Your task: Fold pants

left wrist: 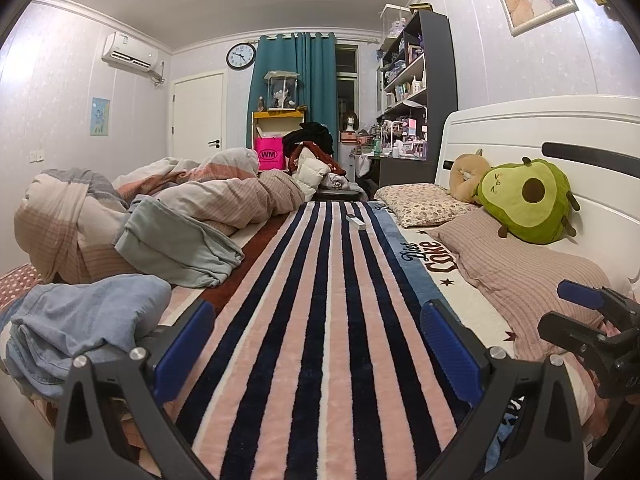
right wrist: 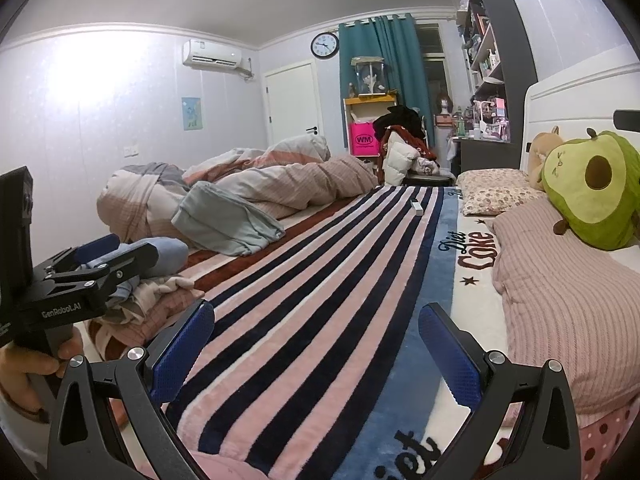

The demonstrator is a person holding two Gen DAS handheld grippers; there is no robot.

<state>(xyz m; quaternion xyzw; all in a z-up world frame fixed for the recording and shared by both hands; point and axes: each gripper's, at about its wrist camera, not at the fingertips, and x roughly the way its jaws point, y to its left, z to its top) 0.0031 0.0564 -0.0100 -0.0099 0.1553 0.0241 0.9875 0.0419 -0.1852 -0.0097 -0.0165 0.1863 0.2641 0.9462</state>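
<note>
While both hand-held grippers gape | blue pants (left wrist: pixel 80 316) left of left hand-held gripper (left wrist: pixel 316 344)

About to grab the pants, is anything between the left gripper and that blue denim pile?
Nothing visible blocks it. The blue denim pile lies just left of the open left gripper, on the striped blanket.

2 grippers: left gripper (left wrist: pixel 318 344), right gripper (right wrist: pixel 316 346). 2 pillows (left wrist: pixel 424 204) (left wrist: pixel 520 264). 2 plush toys (left wrist: pixel 528 200) (left wrist: pixel 466 178). 1 wall clock (left wrist: pixel 241 56). 1 duvet (left wrist: pixel 192 200).
</note>
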